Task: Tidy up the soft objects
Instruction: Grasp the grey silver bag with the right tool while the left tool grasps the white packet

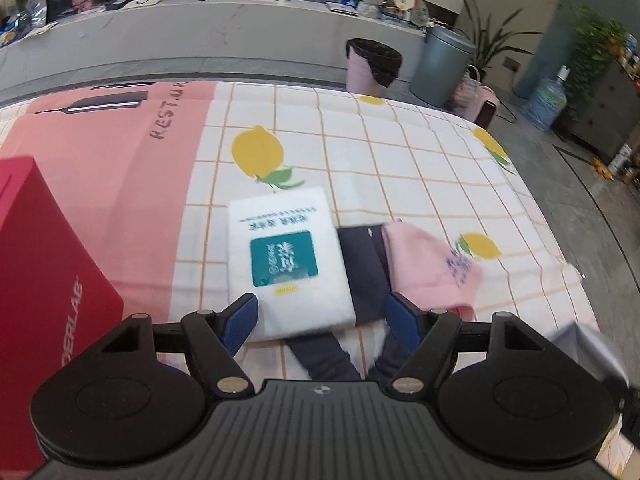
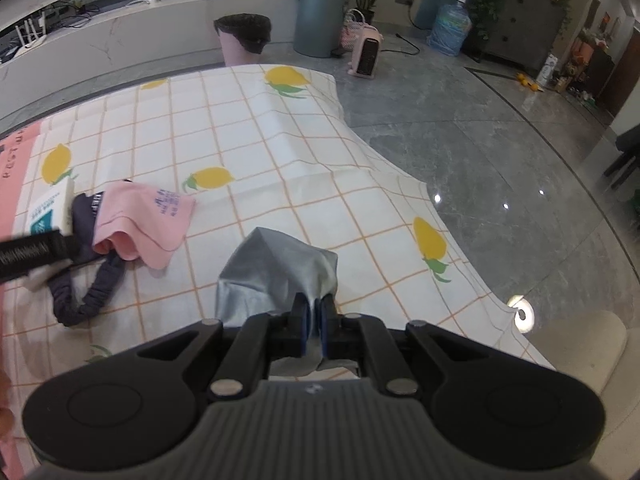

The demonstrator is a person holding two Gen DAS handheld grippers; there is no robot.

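A grey cloth [image 2: 276, 272] is pinched between the closed jaws of the right gripper [image 2: 314, 312] and is bunched up over the lemon-print tablecloth [image 2: 280, 140]. The left gripper [image 1: 320, 316] is held with jaws wide apart, empty, above a white packet [image 1: 286, 260], a dark garment [image 1: 366, 268] and a pink cloth [image 1: 432, 264] lying side by side and touching. A red box [image 1: 48, 272] is seen at the left.

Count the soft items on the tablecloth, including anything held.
4. White pack at the left; dark garment partly under it; pink cloth overlapping the garment's right side; grey cloth pinched in the right gripper. More may lie hidden underneath.
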